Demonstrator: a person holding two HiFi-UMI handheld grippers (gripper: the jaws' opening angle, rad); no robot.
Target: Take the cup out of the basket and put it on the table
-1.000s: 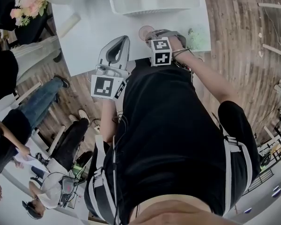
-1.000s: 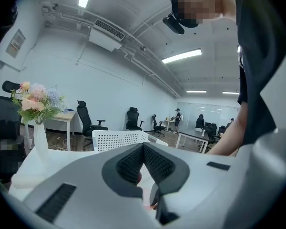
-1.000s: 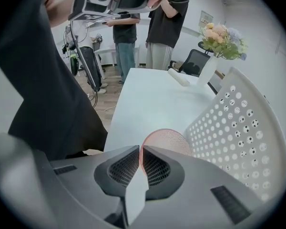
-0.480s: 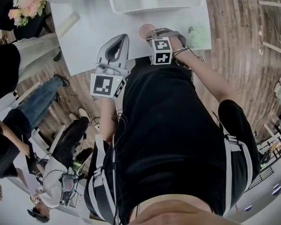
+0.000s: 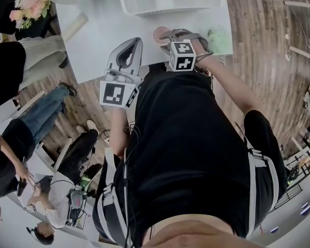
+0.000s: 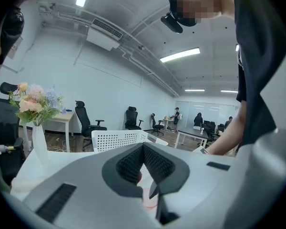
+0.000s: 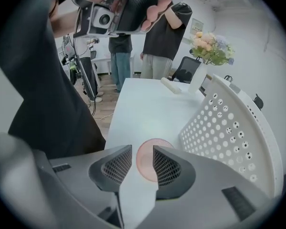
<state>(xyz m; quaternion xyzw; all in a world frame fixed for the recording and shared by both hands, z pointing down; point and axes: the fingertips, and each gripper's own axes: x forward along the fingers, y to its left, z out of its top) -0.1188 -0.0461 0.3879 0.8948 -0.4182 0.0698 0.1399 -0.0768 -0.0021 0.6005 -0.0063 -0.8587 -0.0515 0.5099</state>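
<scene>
My right tongs [image 7: 142, 150] are released. Their jaws have just been opening and now stand apart, with the small round pink cup [image 7: 144, 165] showing in the gap just past the tips and neither pad pressing on it. My left tongs [image 6: 143, 147] are clenched on nothing, tips together, pointing roughly level over the smooth white table [image 7: 148, 104].

What matters for the next move is that the cup sits straight ahead of and below the right tongs. They point steeply down at it, so I look right into its mouth. Its long axis is upright, and it stands on its base on the table, out of the white perforated plastic basket [image 7: 224, 132]. The basket wall rises just to the right of the jaws and close beside the cup; I cannot tell whether the two touch. The right tongs are much the nearer pair. In the head view the left tongs [image 5: 128, 48] lie off to the left of the right tongs [image 5: 171, 35], with the cup [image 5: 160, 33] at the right pair's tips.

The cup looks plain, pale pink and empty. Its rim is round where visible, though the right jaw hides part of it.

I judge the placing done. Backing out should run straight along the jaws so neither pad clips the rim. Farther off, a white vase of flowers [image 7: 207, 49] stands on the table.
</scene>
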